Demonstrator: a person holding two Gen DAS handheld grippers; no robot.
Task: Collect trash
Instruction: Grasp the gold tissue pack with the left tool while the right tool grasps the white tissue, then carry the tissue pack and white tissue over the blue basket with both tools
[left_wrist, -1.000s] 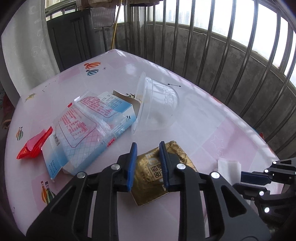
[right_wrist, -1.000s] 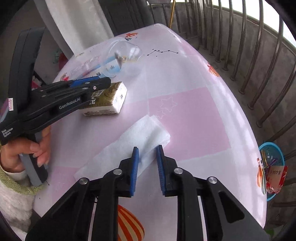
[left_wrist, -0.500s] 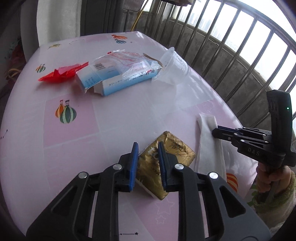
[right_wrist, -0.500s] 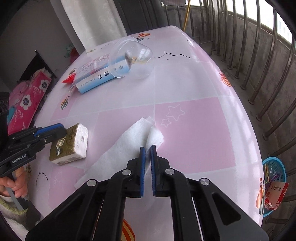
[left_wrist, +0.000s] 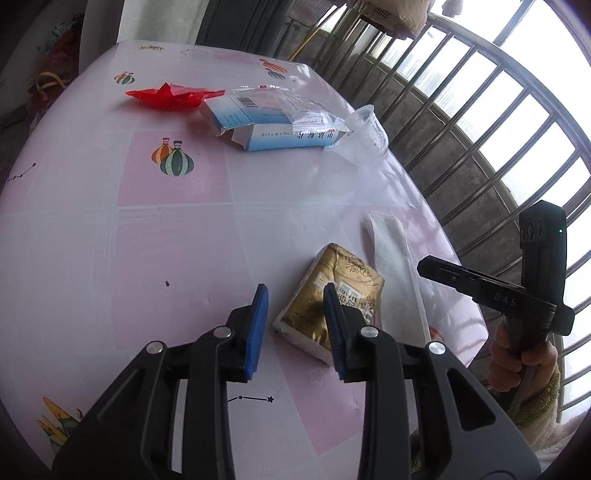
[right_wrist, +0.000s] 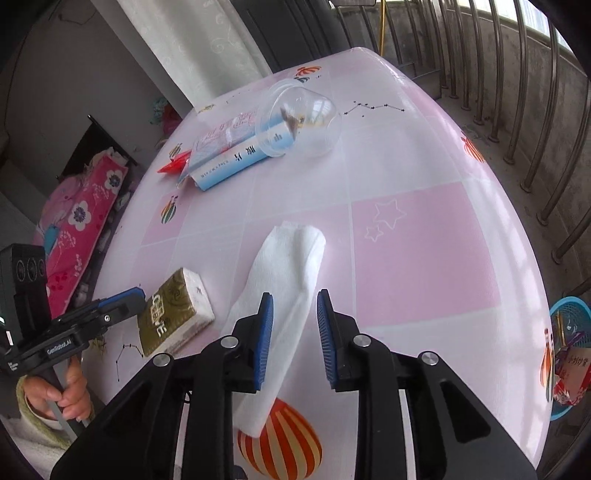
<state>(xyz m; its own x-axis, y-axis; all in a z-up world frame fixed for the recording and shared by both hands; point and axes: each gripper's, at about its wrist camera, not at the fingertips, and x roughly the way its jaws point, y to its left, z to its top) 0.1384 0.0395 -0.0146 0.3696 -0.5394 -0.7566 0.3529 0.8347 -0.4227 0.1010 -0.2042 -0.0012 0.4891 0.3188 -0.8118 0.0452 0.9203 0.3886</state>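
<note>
Pink tablecloth (right_wrist: 424, 236) beside balcony railing (right_wrist: 517, 92) | far edge: blue carton (left_wrist: 280, 136), clear cup (right_wrist: 299, 122), red wrapper (left_wrist: 173, 96) | left gripper (left_wrist: 295, 325) just opening, gold tissue pack (left_wrist: 340, 295) apparently released | right gripper (right_wrist: 294, 332) opening, astride white tissue (right_wrist: 284, 280) near front edge

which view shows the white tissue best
The right wrist view: the white tissue runs nearly full length up the middle, lying between the open right claw pads. The left wrist view catches only a narrow strip beyond the gold packet.
</note>
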